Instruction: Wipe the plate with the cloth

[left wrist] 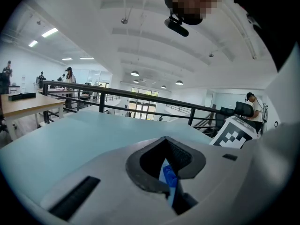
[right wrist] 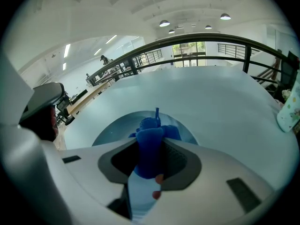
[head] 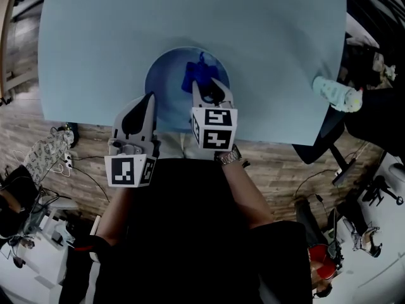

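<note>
Our right gripper (head: 205, 87) angled down over the blue plate (head: 166, 84), jaws clamped on the blue cloth (head: 196, 73), our left gripper (head: 150, 99) pinching the plate's left rim, pale bench (head: 95, 43) beneath.

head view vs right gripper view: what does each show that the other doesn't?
Head view only: floor, a wristwatch. Right gripper view only: railing, ceiling lights, distant people. Both: right hand-held gripper shut on the cloth, plate, table.
</note>
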